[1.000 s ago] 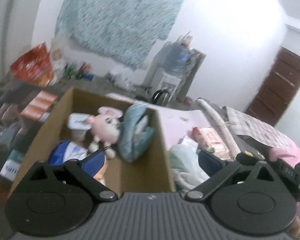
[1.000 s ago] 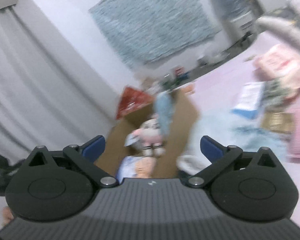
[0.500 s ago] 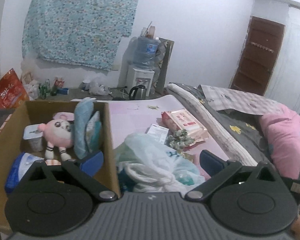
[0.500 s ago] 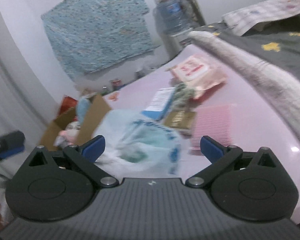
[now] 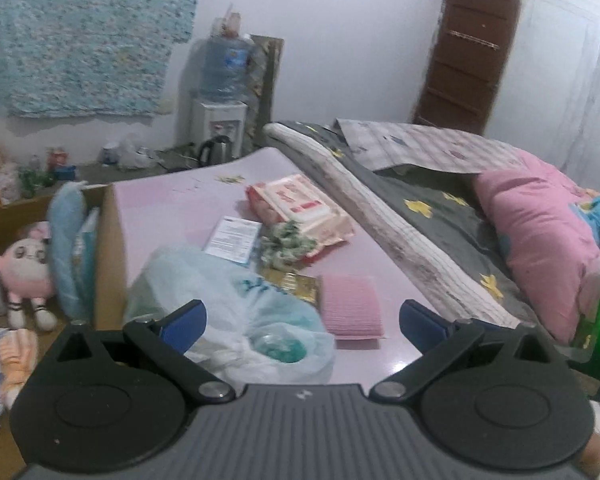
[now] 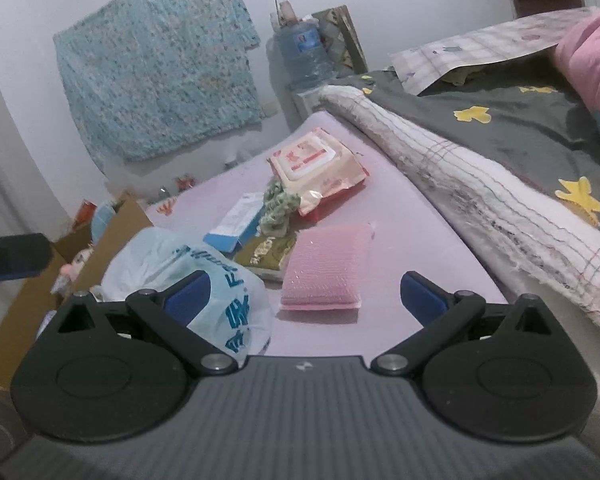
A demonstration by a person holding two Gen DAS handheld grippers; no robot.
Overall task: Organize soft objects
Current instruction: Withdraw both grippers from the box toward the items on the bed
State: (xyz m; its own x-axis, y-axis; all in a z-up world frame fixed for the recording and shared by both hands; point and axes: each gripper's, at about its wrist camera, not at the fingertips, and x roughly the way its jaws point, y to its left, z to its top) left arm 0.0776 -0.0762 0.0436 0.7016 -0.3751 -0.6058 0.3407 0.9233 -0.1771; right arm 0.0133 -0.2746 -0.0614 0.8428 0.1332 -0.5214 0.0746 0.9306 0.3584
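A pink sponge pad (image 6: 325, 269) (image 5: 351, 306) lies flat on the pink bed sheet, just ahead of both grippers. A crumpled pale plastic bag (image 5: 236, 304) (image 6: 188, 276) sits left of it. Behind are a gold packet (image 6: 265, 257), a green knitted bundle (image 6: 278, 206), a white and blue box (image 6: 236, 222) and a wet-wipes pack (image 6: 316, 166) (image 5: 300, 208). The cardboard box (image 5: 112, 236) at left holds a pink plush doll (image 5: 22, 268) and a blue pillow (image 5: 66, 236). My left gripper (image 5: 302, 322) and right gripper (image 6: 305, 294) are open, holding nothing.
A rolled quilt edge (image 6: 472, 184) and a dark star-print blanket (image 6: 520, 120) border the sheet on the right, with a pink pillow (image 5: 540, 232) beyond. A water dispenser (image 5: 220, 92) and a kettle (image 5: 214, 150) stand at the far wall.
Both views have swung right, away from the cardboard box and onto the bed items. The pink sponge pad now sits centred ahead of both open grippers.
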